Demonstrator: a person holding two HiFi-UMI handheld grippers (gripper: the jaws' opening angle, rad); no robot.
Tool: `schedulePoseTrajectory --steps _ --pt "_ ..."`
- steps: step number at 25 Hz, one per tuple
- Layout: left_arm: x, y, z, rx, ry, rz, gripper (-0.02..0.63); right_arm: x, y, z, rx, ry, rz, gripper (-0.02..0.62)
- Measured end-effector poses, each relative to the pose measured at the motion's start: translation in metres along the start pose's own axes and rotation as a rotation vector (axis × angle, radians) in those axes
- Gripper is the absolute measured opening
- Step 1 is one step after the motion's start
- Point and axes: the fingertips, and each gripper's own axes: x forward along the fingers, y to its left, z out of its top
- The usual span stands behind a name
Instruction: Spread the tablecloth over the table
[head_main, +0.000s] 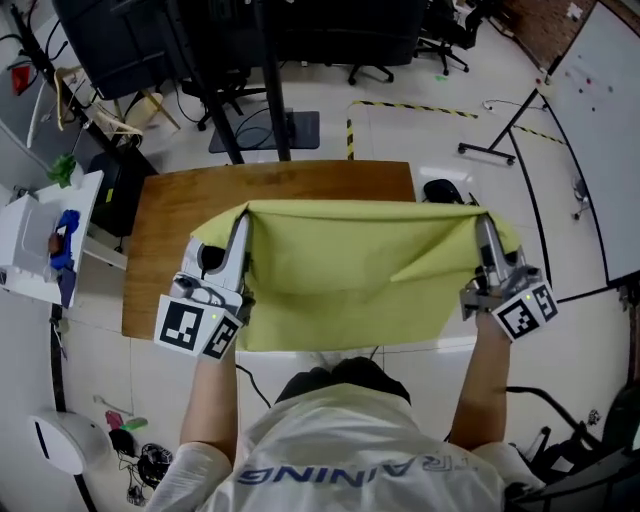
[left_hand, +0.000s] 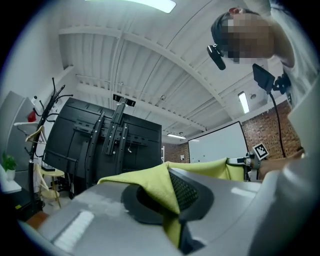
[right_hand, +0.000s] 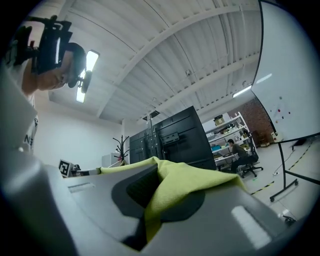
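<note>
A yellow-green tablecloth (head_main: 350, 270) hangs stretched between my two grippers above a brown wooden table (head_main: 170, 215). My left gripper (head_main: 240, 222) is shut on the cloth's left upper corner, and my right gripper (head_main: 483, 222) is shut on the right upper corner. The cloth's top edge runs taut from one to the other; its lower edge hangs near the table's front. In the left gripper view the tablecloth (left_hand: 150, 182) is pinched in the left gripper (left_hand: 175, 202). In the right gripper view the tablecloth (right_hand: 185, 180) is folded over the right gripper (right_hand: 152, 202).
Black stands and a dark screen frame (head_main: 260, 60) are behind the table. A white side cart (head_main: 40, 240) with small items is at the left. A whiteboard (head_main: 605, 130) on a stand is at the right. Cables and clutter lie on the floor at lower left.
</note>
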Motion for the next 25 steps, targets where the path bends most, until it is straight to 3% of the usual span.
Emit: schedulePoseTrajectory --steps 5,12,19,25 --pt "0.021 0.016 -0.014 -0.027 0.046 0.026 0.015 0.023 -0.017 -0.008 -0.002 0.033 -0.001 0.012" --pt "0.055 0.031 -0.036 -0.005 0.095 0.064 0.015 0.055 -0.057 -0.031 0.060 0.067 0.028 0.012" --pt "0.111 0.067 -0.071 -0.010 0.131 0.071 0.015 0.109 -0.106 -0.059 0.085 0.137 0.004 0.012" --pt "0.165 0.101 -0.101 -0.063 0.178 0.060 0.017 0.160 -0.151 -0.082 0.134 0.150 -0.047 0.012"
